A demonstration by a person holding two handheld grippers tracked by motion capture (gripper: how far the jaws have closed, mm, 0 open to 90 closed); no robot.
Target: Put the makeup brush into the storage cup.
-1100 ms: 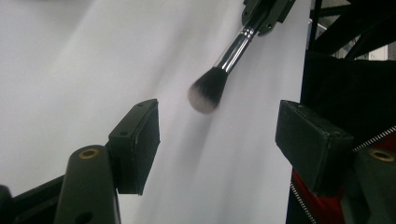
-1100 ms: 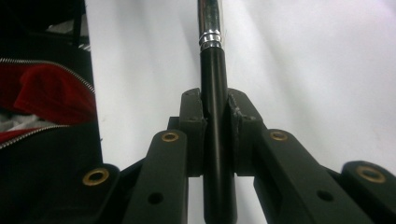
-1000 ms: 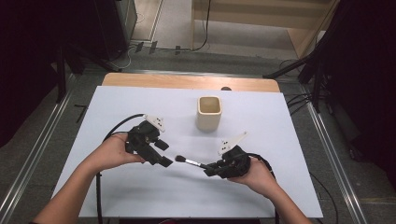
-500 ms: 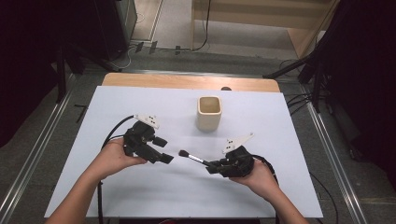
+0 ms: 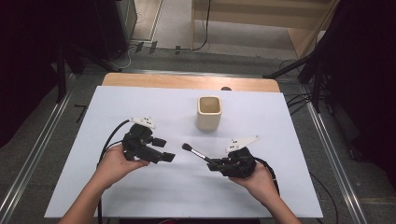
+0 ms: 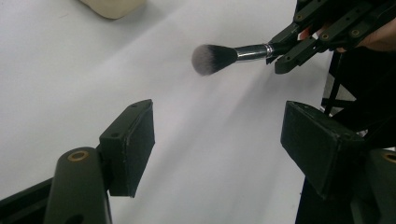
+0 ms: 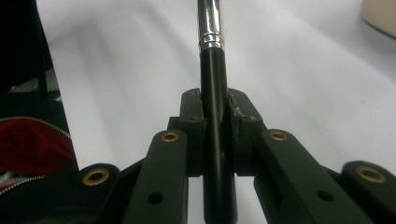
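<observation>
Brush (image 5: 195,152) handle is sitting clamped between the jaws of the right gripper (image 5: 214,164), whose pads are pressing on the black shaft from both sides. In the right gripper view the brush (image 7: 215,93) is running straight up from the pinched jaws, its black handle meeting a shiny silver ferrule. From above, the bristle head is pointing up and to the left, hanging just over the white table cover (image 5: 280,140), between the two grippers.

Left gripper (image 5: 166,157) is resting in the person's left hand (image 5: 114,161) with its jaws standing wide apart and nothing between them. In the left gripper view the dark, grey-tipped bristles of the brush (image 6: 215,59) are floating ahead of those open jaws, near but not touching.

Cream cup (image 5: 209,113) is standing upright farther back on the cover, well apart from both grippers.

No brand, label or writing can be read on the brush, the cup or the grippers.
</observation>
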